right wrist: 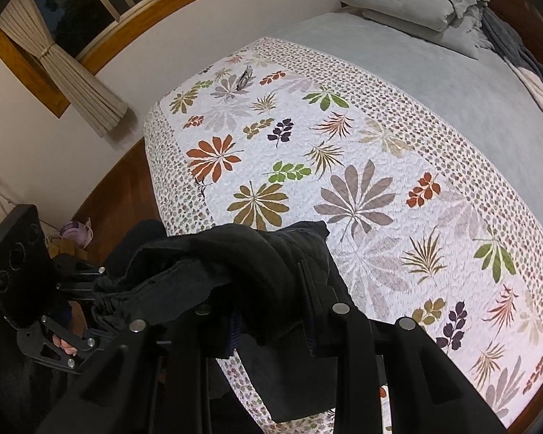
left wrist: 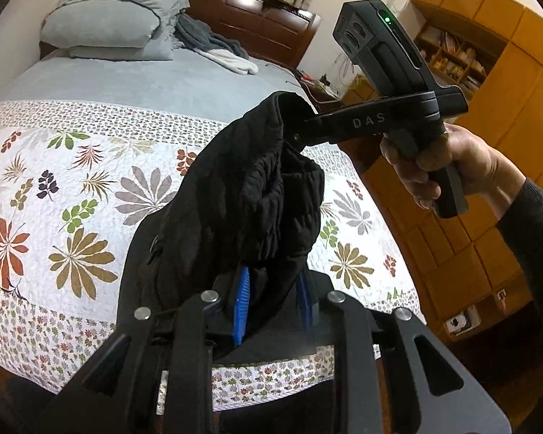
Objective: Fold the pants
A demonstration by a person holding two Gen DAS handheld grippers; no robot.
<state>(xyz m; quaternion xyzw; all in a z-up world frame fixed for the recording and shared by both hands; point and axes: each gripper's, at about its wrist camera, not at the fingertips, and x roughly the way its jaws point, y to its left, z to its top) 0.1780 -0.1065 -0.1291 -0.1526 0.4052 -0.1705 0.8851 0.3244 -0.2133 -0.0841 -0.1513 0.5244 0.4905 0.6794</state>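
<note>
The black quilted pants [left wrist: 242, 195] hang bunched in the air above the foot of the bed. My left gripper [left wrist: 271, 300] is shut on their lower end, cloth between its blue pads. My right gripper [left wrist: 293, 126] shows in the left wrist view, shut on the pants' upper edge, held by a hand at the right. In the right wrist view the pants [right wrist: 235, 264] drape over my right gripper [right wrist: 271, 325], which pinches them; the elastic waistband shows at the left. My left gripper [right wrist: 90, 289] appears there at the far left, its tips buried in cloth.
The bed has a leaf-patterned quilt [left wrist: 72, 199] over a grey sheet [left wrist: 163, 79]. Grey pillows [left wrist: 108, 18] and a crumpled grey blanket [left wrist: 213, 47] lie at the headboard. Wooden cabinets [left wrist: 488, 72] stand right of the bed. A curtained window [right wrist: 72, 18] is on the wall.
</note>
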